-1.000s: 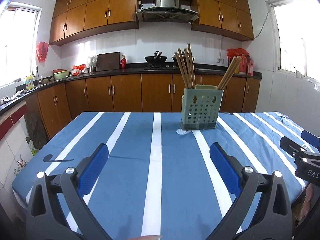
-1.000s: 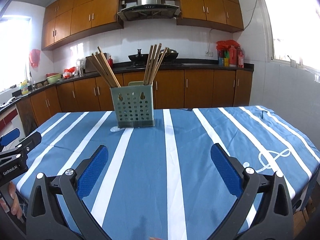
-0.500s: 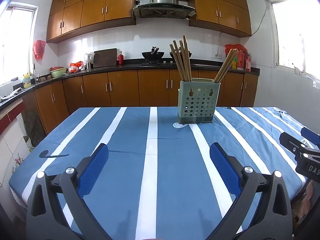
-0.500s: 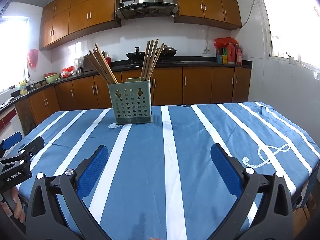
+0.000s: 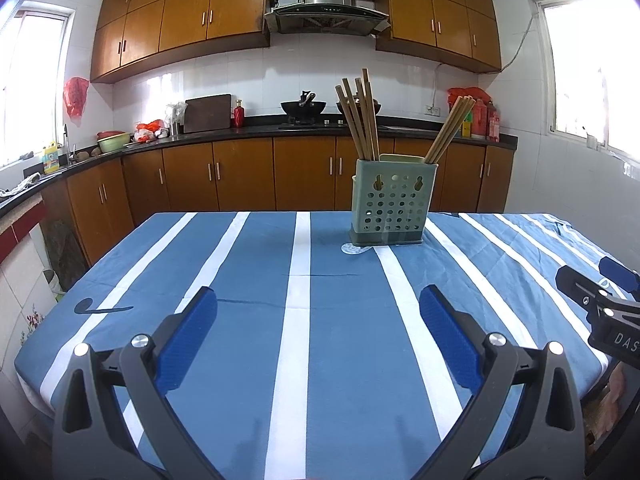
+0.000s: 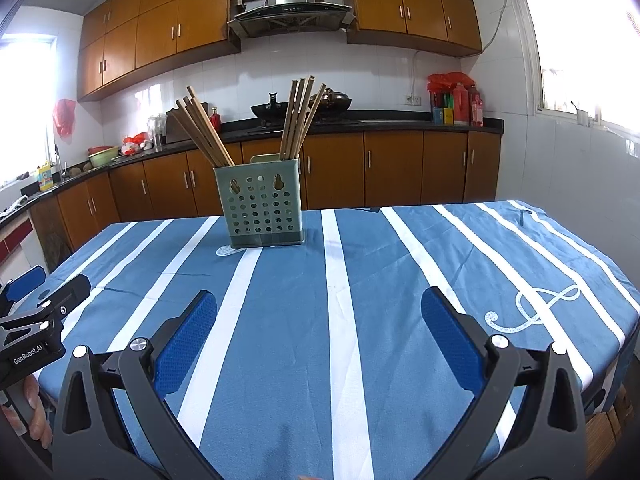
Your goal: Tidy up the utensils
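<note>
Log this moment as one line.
left tool open | right tool open | chopsticks in holder | nothing held

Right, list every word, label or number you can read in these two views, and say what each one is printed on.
"GenRobot.AI": on the body of the left gripper, seen from the right wrist view.
"DAS", cut off by the frame edge: on the body of the right gripper, seen from the left wrist view.
Labels on the red bottles and the yellow bottle on the counter: too small to read.
The utensil holder carries no text.
</note>
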Available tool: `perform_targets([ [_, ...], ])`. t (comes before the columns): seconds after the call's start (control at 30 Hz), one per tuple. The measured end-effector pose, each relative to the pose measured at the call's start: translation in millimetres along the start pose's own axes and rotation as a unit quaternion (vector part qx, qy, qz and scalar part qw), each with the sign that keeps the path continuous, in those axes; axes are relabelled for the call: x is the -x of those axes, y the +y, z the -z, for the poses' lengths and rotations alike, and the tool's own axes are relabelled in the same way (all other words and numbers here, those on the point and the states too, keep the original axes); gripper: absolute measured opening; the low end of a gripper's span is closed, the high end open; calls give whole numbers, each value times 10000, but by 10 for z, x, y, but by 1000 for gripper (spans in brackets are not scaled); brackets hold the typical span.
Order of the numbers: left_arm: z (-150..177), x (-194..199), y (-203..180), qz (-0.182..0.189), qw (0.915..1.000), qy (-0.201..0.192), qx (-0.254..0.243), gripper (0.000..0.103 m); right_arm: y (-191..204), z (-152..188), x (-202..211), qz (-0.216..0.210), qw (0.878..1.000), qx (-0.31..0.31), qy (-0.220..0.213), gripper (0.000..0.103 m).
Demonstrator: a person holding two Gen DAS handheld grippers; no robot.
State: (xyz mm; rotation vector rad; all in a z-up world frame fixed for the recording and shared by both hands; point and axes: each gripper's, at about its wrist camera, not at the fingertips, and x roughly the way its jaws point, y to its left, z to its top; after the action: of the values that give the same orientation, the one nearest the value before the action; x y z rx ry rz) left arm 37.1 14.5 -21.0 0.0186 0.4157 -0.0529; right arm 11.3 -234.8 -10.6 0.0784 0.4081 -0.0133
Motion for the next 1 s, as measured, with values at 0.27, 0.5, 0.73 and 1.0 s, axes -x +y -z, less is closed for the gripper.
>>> perform_targets([
  [0.27,0,-7,-19,9,10000,2,-18,99,-7,-2,-8,4,10000,-10,5,101],
  [0.5,5,-6,-18,12,10000,5,-15,99,-13,-4,-8,-1,10000,-11,5,101],
  [0.73,6,-6,-26,11,10000,0,-19,99,-14,-6,-8,-2,10000,-11,6,101],
  [1.0,6,-6,-28,10,10000,5,-15,99,-14,-7,-5,-3,10000,-14,8,101],
])
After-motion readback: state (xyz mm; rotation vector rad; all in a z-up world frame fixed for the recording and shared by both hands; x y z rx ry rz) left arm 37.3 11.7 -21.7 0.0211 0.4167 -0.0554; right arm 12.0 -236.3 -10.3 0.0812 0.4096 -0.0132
